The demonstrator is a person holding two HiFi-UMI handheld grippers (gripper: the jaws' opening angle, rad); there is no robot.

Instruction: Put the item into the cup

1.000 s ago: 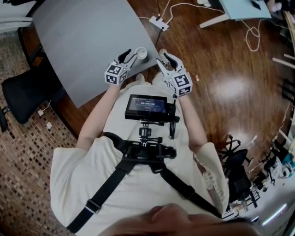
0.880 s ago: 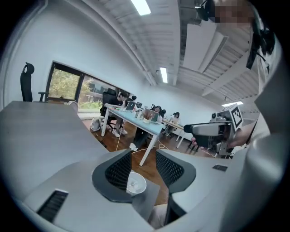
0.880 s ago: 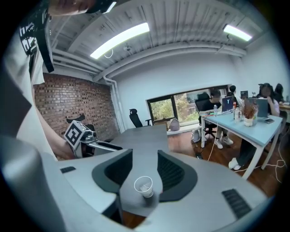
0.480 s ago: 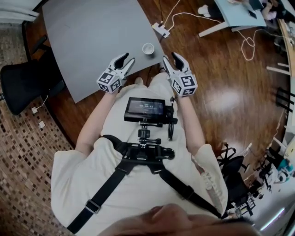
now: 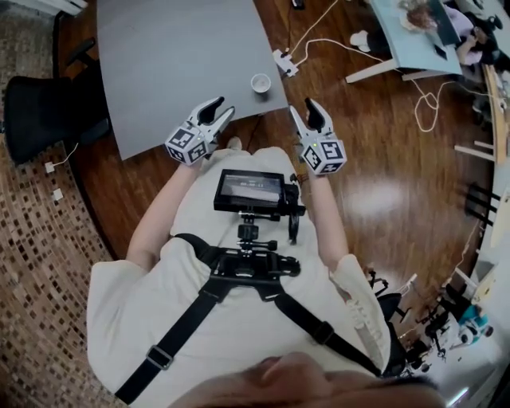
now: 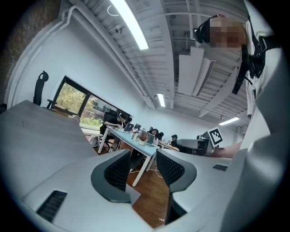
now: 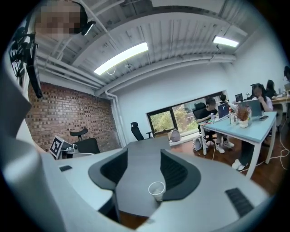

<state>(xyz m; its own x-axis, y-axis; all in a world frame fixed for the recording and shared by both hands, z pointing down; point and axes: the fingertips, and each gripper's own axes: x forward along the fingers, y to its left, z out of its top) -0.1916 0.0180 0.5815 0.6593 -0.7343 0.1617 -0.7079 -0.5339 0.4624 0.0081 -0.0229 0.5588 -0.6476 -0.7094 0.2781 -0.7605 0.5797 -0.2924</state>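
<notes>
A small clear cup (image 5: 260,83) stands upright near the front right corner of the grey table (image 5: 175,56); what is inside it is too small to tell. My left gripper (image 5: 221,107) hovers over the table's front edge, down and left of the cup, apart from it. Its jaws are opening and nothing is between them in the left gripper view (image 6: 142,158). My right gripper (image 5: 304,108) hangs over the wooden floor to the cup's right, open and holding nothing. In the right gripper view (image 7: 142,165) the cup (image 7: 157,190) shows low between the jaws, farther off.
A black office chair (image 5: 48,119) stands left of the table. A white power strip (image 5: 283,61) with cables lies on the floor behind the cup. A light blue desk (image 5: 414,24) with seated people is at the far right. A small screen (image 5: 253,189) rides on the person's chest rig.
Both grippers have drawn back from the cup, which now sits farther from them. The left gripper was right beside the cup a second ago, and its jaws stand a little wider now.
</notes>
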